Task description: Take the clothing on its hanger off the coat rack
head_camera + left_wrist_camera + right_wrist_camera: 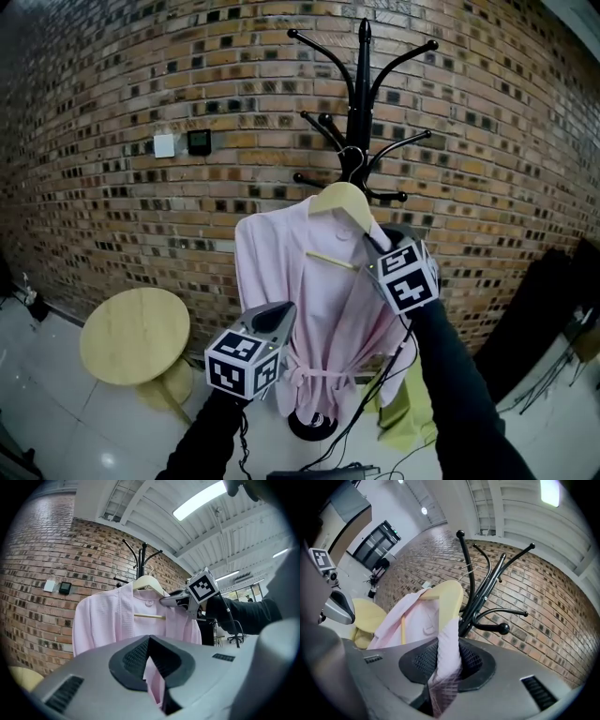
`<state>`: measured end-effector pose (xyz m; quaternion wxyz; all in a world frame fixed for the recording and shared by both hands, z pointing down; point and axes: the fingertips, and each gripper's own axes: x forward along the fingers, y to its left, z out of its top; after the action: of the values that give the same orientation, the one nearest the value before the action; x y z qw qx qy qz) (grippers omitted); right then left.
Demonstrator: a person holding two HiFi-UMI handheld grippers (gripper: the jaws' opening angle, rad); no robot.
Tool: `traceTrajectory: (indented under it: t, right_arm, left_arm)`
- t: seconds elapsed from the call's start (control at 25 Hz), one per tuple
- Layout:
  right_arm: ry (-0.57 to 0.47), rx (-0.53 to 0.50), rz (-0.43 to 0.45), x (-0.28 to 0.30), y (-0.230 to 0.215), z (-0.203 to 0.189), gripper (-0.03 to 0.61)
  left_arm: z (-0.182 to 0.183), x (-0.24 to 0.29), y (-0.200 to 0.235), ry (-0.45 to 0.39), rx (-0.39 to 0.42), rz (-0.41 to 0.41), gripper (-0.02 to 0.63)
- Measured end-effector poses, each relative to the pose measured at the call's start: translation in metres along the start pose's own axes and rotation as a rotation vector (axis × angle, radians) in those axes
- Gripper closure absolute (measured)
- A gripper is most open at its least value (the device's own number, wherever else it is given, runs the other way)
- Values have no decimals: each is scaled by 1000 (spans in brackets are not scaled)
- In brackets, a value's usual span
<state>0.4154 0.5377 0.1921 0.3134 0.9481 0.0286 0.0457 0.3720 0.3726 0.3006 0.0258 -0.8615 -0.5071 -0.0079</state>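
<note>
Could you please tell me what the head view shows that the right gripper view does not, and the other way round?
Only the head view: the coat rack's base and the tied belt of the pink robe. Only the right gripper view: the right gripper closed on robe fabric over the hanger's shoulder, and a ceiling light. Both: robe, wooden hanger, rack, brick wall, round table.

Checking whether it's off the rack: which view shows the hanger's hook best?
Head view: the hanger hook shows whole, right at the coat rack pole. Left gripper view shows it small and distant; right gripper view only a faint wire.
</note>
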Motion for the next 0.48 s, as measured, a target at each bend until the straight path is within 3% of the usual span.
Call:
traceTrajectory:
  t: [0.2,0.48]
  right_arm:
    - [-40,-6,70,-1,52,28,505]
    - [-148,-3,216,6,159,90,505]
  left_arm:
    - [-9,-46,26,11,-11,70,618]
    - [-34,-149,84,41,-38,250,618]
